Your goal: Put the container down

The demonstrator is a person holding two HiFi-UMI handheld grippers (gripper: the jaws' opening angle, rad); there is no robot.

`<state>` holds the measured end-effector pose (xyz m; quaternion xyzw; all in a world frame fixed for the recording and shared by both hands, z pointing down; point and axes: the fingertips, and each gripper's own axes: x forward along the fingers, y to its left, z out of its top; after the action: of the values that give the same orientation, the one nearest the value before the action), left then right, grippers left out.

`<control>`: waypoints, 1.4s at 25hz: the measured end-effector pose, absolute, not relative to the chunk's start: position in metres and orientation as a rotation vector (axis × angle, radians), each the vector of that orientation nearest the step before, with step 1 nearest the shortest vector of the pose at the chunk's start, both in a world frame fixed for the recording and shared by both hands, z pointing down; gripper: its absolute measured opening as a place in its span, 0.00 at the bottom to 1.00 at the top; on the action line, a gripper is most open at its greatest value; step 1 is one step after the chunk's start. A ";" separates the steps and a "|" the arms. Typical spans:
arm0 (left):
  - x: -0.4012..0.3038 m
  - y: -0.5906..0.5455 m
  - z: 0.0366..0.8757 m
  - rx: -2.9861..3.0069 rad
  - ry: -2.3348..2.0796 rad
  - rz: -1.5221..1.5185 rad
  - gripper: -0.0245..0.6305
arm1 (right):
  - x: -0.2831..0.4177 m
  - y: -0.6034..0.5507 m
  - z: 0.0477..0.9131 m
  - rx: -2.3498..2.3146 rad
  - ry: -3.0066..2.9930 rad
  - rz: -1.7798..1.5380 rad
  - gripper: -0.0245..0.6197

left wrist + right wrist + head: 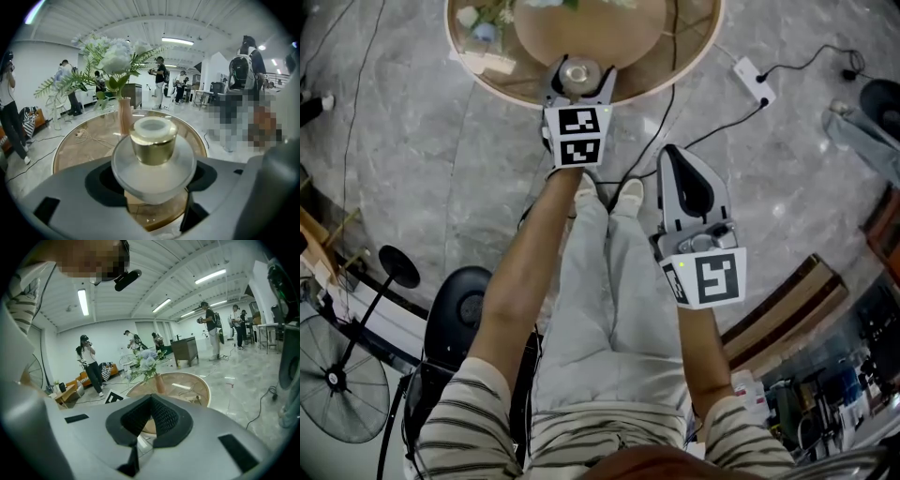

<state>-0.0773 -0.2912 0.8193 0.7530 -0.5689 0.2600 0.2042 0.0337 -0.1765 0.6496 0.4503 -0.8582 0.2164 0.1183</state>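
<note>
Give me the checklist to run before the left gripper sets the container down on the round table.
1. Left gripper shut on the container: ok.
2. Container upright, gold collar on top: ok.
3. Container over the round table: ok, though close to its near edge.
4. Vase of flowers out of the way: ok, it stands further back.
5. Spot directly beneath the container free: cannot tell, hidden.
6. Right gripper shut, empty, off the table: ok.

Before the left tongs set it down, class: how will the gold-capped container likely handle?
The container looks like frosted glass, so it is probably rigid, breakable and fairly heavy for its size. Its smooth, rounded shoulder could slip between the left tongs.
</note>
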 end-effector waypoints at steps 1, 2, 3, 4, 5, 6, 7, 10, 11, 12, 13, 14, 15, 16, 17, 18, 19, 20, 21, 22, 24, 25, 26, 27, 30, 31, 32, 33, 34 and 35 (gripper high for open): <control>-0.077 -0.292 0.823 2.099 -1.585 0.734 0.54 | 0.033 -0.176 0.650 1.315 -2.511 0.634 0.04; -0.077 -0.292 0.826 2.096 -1.584 0.741 0.54 | 0.032 -0.175 0.650 1.313 -2.512 0.635 0.04; -0.078 -0.293 0.830 2.092 -1.583 0.747 0.54 | 0.032 -0.175 0.650 1.311 -2.512 0.635 0.04; -0.078 -0.293 0.833 2.084 -1.583 0.751 0.54 | 0.032 -0.174 0.650 1.309 -2.513 0.635 0.04; -0.079 -0.293 0.837 2.074 -1.583 0.754 0.54 | 0.032 -0.174 0.651 1.307 -2.512 0.634 0.04; -0.080 -0.294 0.840 2.064 -1.585 0.756 0.54 | 0.032 -0.174 0.651 1.305 -2.511 0.634 0.04; -0.080 -0.294 0.843 2.056 -1.586 0.758 0.54 | 0.032 -0.174 0.652 1.305 -2.509 0.636 0.04; -0.082 -0.298 0.850 2.047 -1.588 0.765 0.54 | 0.031 -0.174 0.655 1.302 -2.507 0.636 0.04; -0.083 -0.300 0.852 2.047 -1.589 0.769 0.54 | 0.031 -0.174 0.656 1.300 -2.507 0.632 0.04; -0.083 -0.300 0.853 2.045 -1.590 0.773 0.54 | 0.031 -0.173 0.656 1.300 -2.506 0.630 0.04; -0.083 -0.300 0.854 2.042 -1.591 0.778 0.54 | 0.032 -0.173 0.656 1.301 -2.504 0.631 0.04; -0.083 -0.300 0.856 2.039 -1.590 0.783 0.54 | 0.032 -0.172 0.656 1.303 -2.502 0.634 0.04; -0.083 -0.300 0.858 2.036 -1.588 0.788 0.54 | 0.033 -0.171 0.655 1.306 -2.501 0.636 0.04; -0.083 -0.300 0.859 2.033 -1.587 0.792 0.54 | 0.033 -0.171 0.655 1.307 -2.500 0.638 0.04; -0.084 -0.300 0.861 2.029 -1.587 0.794 0.54 | 0.033 -0.171 0.655 1.307 -2.500 0.639 0.04; -0.084 -0.300 0.861 2.027 -1.588 0.795 0.54 | 0.033 -0.171 0.655 1.306 -2.500 0.640 0.04; -0.085 -0.300 0.862 2.024 -1.591 0.792 0.54 | 0.033 -0.171 0.654 1.305 -2.500 0.642 0.04; -0.085 -0.301 0.863 2.023 -1.593 0.789 0.54 | 0.033 -0.171 0.654 1.304 -2.501 0.646 0.04; -0.085 -0.301 0.863 2.023 -1.594 0.787 0.54 | 0.034 -0.171 0.653 1.305 -2.502 0.650 0.04; -0.085 -0.301 0.863 2.023 -1.595 0.787 0.54 | 0.036 -0.171 0.652 1.310 -2.503 0.654 0.04; -0.085 -0.302 0.862 2.022 -1.597 0.776 0.55 | 0.040 -0.173 0.649 1.324 -2.501 0.657 0.04; -0.084 -0.303 0.860 2.020 -1.599 0.763 0.56 | 0.042 -0.174 0.648 1.332 -2.500 0.656 0.04; -0.083 -0.303 0.859 2.018 -1.601 0.748 0.56 | 0.044 -0.175 0.647 1.337 -2.499 0.655 0.04; -0.082 -0.303 0.857 2.017 -1.600 0.736 0.57 | 0.045 -0.175 0.647 1.340 -2.499 0.653 0.04; -0.082 -0.302 0.853 2.016 -1.592 0.724 0.58 | 0.047 -0.175 0.643 1.342 -2.500 0.645 0.04; -0.084 -0.301 0.851 2.015 -1.592 0.724 0.58 | 0.048 -0.175 0.641 1.345 -2.501 0.642 0.04; -0.085 -0.300 0.849 2.015 -1.593 0.723 0.58 | 0.049 -0.175 0.639 1.349 -2.502 0.639 0.04; -0.085 -0.299 0.846 2.015 -1.594 0.722 0.58 | 0.050 -0.174 0.638 1.353 -2.502 0.638 0.04; -0.086 -0.297 0.843 2.017 -1.593 0.720 0.58 | 0.051 -0.173 0.636 1.357 -2.500 0.637 0.04; -0.085 -0.296 0.839 2.020 -1.593 0.718 0.58 | 0.051 -0.173 0.635 1.360 -2.496 0.636 0.04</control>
<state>-0.0854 -0.2956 0.8395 0.7355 -0.5799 0.2614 0.2334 0.0512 -0.1727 0.6348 0.4638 -0.8514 0.2170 0.1140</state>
